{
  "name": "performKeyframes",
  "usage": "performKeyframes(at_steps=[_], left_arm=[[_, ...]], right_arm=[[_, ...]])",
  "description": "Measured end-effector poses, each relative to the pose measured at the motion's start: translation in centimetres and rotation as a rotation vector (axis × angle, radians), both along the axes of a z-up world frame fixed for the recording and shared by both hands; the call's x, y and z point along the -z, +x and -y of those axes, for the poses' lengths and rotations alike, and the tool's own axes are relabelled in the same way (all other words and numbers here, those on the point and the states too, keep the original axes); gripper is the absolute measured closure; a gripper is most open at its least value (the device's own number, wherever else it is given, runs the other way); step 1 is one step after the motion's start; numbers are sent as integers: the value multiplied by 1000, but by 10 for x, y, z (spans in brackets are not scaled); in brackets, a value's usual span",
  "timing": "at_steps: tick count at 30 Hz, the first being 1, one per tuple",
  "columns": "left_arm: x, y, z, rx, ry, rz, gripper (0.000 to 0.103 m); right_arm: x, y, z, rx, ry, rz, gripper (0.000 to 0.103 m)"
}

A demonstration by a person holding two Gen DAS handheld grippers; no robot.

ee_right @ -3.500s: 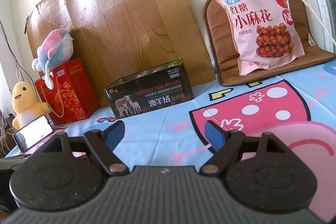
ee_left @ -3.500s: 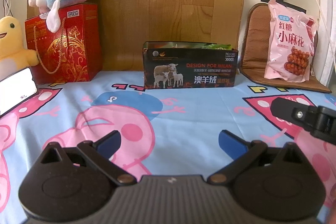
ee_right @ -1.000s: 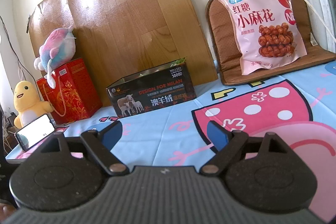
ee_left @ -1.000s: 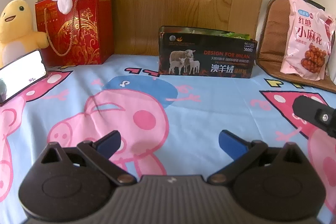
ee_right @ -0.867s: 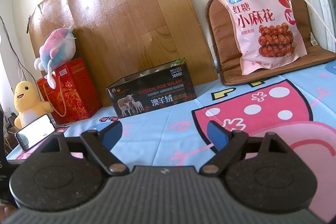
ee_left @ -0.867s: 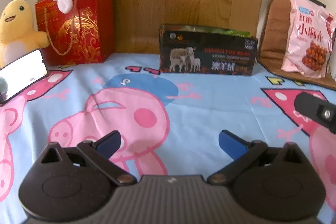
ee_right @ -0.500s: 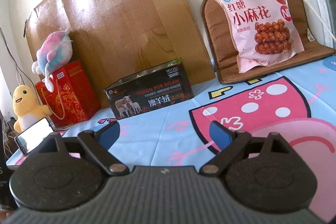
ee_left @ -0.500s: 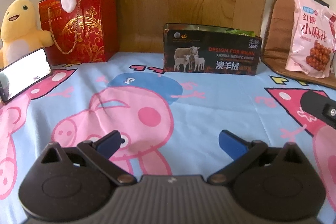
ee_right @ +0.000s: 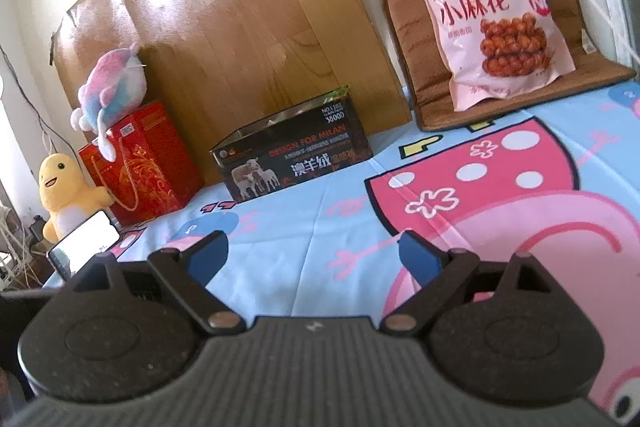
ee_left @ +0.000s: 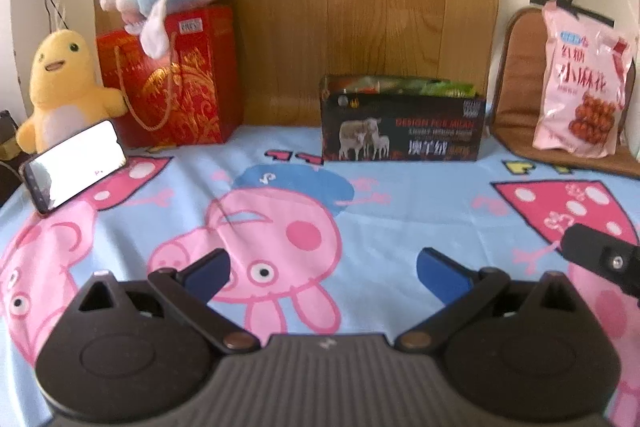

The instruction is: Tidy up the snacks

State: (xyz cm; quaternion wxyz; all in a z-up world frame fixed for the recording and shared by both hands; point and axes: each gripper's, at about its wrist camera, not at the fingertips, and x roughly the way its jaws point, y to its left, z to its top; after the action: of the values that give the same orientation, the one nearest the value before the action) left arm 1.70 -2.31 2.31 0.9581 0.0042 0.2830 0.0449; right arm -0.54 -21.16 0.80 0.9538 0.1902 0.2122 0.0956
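Both tongs hover apart, holding nothing.
Left tongs (ee_left: 322, 269) and right tongs (ee_right: 314, 255) face the far black box (ee_right: 294, 159); pink snack bag (ee_right: 490, 15) far right.

I see a surface (ee_left: 400, 227) covered in a light blue cartoon-pig cloth. Along its far edge stands a black box (ee_left: 402, 131) with sheep on its front, green packets showing over its rim. To its left sits a red gift bag (ee_left: 172, 83), then a yellow duck toy (ee_left: 64, 83) with a phone (ee_left: 74, 163) propped in front. At far right lies a brown mat (ee_left: 516, 107) carrying a pink snack bag (ee_left: 580, 87).
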Motion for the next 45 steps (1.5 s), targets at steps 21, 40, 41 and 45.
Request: performKeyframes(at_steps=[21,40,41,45], left_arm=[[-19,-32,1,1,53,9,0],[-19,-29,12,35,64,-21,0],[-19,-29,12,36,67,-21,0],[-19,-29,15,36,74,-25,0]], right_arm=[[-30,-37,-7,-37,56,62,7],[-27,-37,-6,-41,78,50,7],[-27,-37,-6,-41,79,51,7],[-29,-38,-5,-41,84,58,7]])
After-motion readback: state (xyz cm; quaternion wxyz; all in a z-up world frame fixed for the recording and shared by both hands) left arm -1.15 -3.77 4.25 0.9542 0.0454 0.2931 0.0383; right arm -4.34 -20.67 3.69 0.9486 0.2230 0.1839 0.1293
